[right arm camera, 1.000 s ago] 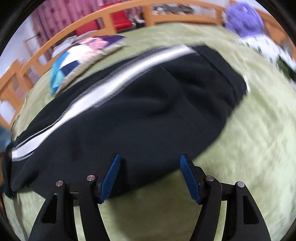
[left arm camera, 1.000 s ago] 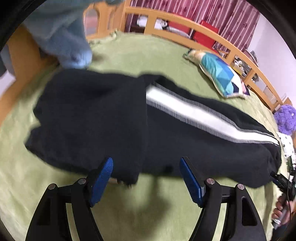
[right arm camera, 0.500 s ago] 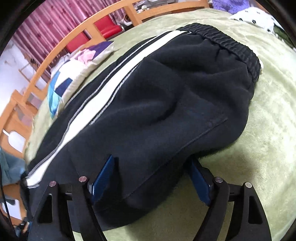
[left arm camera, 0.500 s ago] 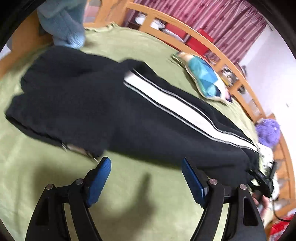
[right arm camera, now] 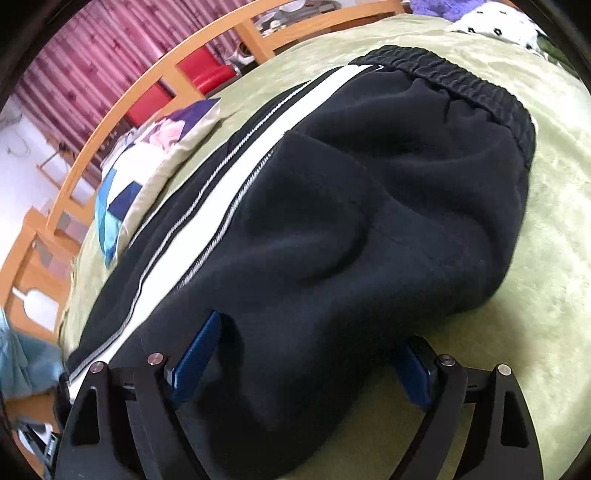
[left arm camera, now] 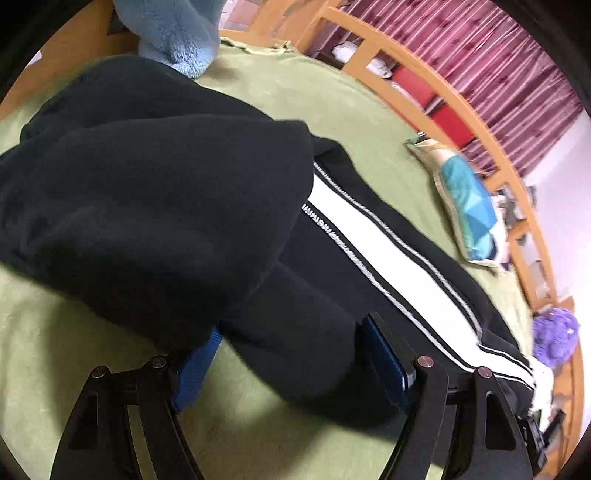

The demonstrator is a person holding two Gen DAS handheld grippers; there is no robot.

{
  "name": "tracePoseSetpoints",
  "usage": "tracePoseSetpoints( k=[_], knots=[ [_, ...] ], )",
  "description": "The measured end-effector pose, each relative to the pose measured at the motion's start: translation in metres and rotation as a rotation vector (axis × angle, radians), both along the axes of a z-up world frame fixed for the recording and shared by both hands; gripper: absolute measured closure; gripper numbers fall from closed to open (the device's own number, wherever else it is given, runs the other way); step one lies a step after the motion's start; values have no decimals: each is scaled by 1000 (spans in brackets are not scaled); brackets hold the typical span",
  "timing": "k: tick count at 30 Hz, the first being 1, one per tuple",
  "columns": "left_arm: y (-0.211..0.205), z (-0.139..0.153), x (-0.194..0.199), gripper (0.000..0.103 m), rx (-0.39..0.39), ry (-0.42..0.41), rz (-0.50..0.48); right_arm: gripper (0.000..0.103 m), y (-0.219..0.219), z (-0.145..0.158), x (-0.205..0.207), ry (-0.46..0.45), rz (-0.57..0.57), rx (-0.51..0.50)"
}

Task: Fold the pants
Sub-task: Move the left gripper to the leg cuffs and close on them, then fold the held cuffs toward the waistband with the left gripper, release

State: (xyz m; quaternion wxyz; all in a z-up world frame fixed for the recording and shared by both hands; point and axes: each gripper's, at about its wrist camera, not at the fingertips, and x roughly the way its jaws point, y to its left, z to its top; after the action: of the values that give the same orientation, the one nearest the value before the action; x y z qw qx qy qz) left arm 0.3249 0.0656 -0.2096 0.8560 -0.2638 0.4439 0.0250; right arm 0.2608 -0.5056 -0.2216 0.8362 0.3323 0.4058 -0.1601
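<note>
On the green bed cover (left arm camera: 332, 96), black pants (left arm camera: 155, 206) lie lengthwise, white side stripe (left arm camera: 373, 236) facing up, lower part folded back over the rest at the far end near a blue plush item (left arm camera: 177, 33). Left gripper (left arm camera: 284, 365) is low over the near edge: jaws spread, the fabric's near edge bulging between the blue pads, left pad partly tucked under the folded flap, no visible pinch. Right gripper (right arm camera: 306, 354) sits at the waist end, elastic waistband (right arm camera: 461, 83) beyond it; its jaws have just been narrowing slightly and stand apart with a thick bulge of the pants between them, pads beside the cloth, not visibly squeezing it. Patchwork pillow (right arm camera: 147, 158) lies beside the stripe side, near the wooden bed rail (left arm camera: 424, 85). Purple plush (left arm camera: 556, 332) sits past the waist end.
</note>
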Motion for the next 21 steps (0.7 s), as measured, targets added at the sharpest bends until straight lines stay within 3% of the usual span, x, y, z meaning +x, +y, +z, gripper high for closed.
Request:
tracePoseSetpoints(
  k=[1, 3, 4, 6, 9, 14, 21],
  knots=[
    [-4, 0, 2, 31, 23, 2, 11, 58, 2, 2, 2, 11, 4, -28],
    [-10, 5, 2, 63, 93, 3, -2, 81, 3, 5, 0, 20, 8, -63],
    [-11, 7, 1, 69, 106, -1, -30, 86, 1, 7, -5, 9, 6, -50],
    [-10, 13, -5, 83, 112, -1, -63, 88, -1, 13, -19, -19, 1, -43],
    [-15, 25, -24, 87, 158, -19, -101, 89, 3, 25, -35, -27, 20, -70],
    [-14, 43, -71, 90, 172, -47, -138, 90, 9, 46, -78, -39, 35, -82],
    [-8, 56, -164, 90, 171, -49, -184, 90, 10, 66, -181, -44, 51, -103]
  ],
)
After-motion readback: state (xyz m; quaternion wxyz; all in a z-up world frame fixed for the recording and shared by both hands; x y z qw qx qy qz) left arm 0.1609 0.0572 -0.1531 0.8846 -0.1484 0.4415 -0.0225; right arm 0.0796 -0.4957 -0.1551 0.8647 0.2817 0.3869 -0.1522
